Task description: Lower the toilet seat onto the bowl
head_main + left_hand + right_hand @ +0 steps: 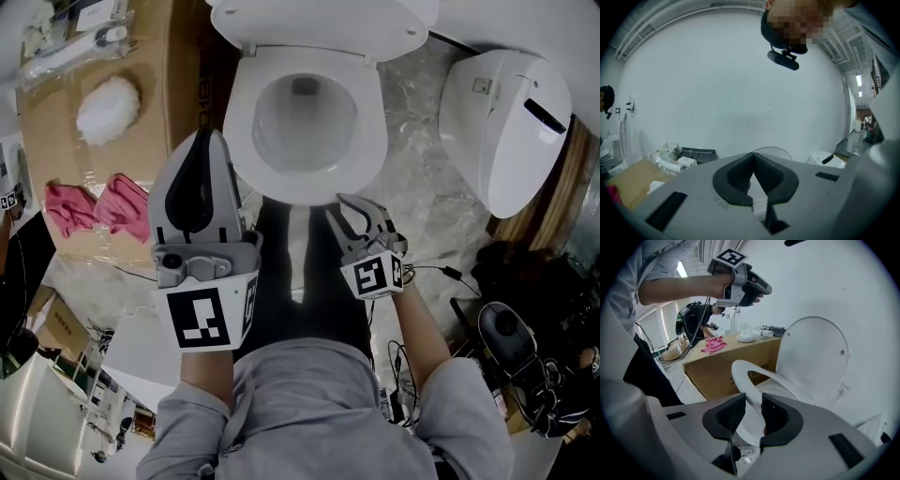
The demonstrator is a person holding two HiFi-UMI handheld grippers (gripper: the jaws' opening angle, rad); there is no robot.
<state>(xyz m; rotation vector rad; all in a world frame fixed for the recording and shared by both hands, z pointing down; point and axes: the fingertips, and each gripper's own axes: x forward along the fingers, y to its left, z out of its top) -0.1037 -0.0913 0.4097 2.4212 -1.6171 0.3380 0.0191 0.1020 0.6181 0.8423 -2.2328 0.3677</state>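
Evidently the right gripper (339, 211) clamps the toilet seat (242, 141) by its front edge for lowering, while the left gripper (208, 141) waits closed and empty.

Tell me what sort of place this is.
Probably a test or demo space rather than a real bathroom. A bowl with its toilet seat stands beside a cardboard box. A second white toilet unit sits close by, and loose cables trail across the floor.
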